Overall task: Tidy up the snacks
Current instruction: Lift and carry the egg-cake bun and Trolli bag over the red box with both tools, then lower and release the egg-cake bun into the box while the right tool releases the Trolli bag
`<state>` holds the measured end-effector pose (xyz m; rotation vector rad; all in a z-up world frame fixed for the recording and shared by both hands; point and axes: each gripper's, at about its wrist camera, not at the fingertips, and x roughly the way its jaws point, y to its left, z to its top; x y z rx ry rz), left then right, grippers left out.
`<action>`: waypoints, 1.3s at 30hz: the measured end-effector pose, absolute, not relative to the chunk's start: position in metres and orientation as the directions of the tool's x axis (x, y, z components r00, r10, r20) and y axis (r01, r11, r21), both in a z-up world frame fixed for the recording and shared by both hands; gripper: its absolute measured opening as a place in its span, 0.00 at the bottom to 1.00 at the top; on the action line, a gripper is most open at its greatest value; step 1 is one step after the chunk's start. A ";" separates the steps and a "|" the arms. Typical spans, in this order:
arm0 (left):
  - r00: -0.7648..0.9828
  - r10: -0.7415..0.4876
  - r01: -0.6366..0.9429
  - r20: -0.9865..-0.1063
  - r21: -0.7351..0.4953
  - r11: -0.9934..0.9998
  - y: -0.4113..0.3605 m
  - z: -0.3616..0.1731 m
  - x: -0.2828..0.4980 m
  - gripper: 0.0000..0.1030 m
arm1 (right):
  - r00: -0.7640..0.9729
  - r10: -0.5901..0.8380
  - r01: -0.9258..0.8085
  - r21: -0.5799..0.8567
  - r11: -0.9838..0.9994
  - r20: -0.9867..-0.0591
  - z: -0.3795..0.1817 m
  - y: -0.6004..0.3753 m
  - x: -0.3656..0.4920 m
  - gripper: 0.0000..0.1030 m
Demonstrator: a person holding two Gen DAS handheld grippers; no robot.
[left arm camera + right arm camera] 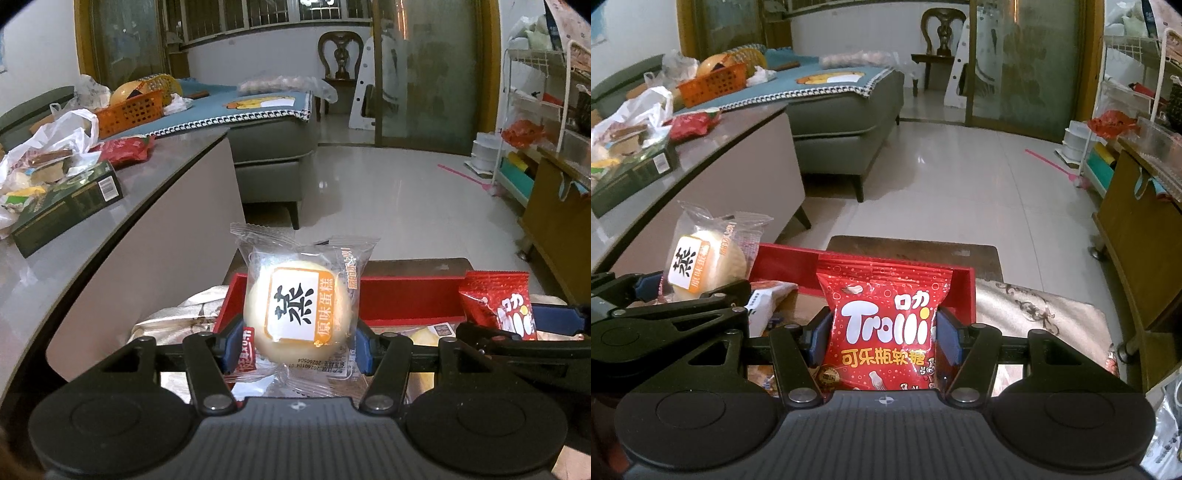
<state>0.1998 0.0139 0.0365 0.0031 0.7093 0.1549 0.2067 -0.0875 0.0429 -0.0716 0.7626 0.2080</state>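
Observation:
My left gripper (297, 341) is shut on a round steamed cake in a clear wrapper (299, 306), held upright over the red box (406, 295). My right gripper (882, 341) is shut on a red Trolli gummy bag (886, 325), also above the red box (798, 260). In the left wrist view the gummy bag (502, 306) and the right gripper's arm show at the right. The right wrist view shows the cake (705, 264) and the left gripper at the left. Other wrapped snacks (768, 299) lie inside the box.
A grey counter (159, 177) at the left carries a dark green box (70, 203), a red packet (125, 149) and a white plastic bag of snacks (44, 147). A patterned cloth (1034, 310) lies right of the red box. Sofa (269, 147), tiled floor and shelves stand beyond.

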 end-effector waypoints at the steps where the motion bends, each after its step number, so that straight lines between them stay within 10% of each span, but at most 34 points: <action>1: 0.746 0.142 -0.141 -0.651 0.055 0.989 0.014 0.035 0.201 0.49 | 0.701 0.159 -0.213 0.009 0.977 -0.695 0.042 -0.088 0.208 0.64; 39: 0.643 0.161 -0.129 -0.749 0.101 0.986 0.006 -0.020 0.239 0.52 | 0.611 0.090 -0.194 -0.038 0.980 -0.786 -0.016 -0.089 0.253 0.65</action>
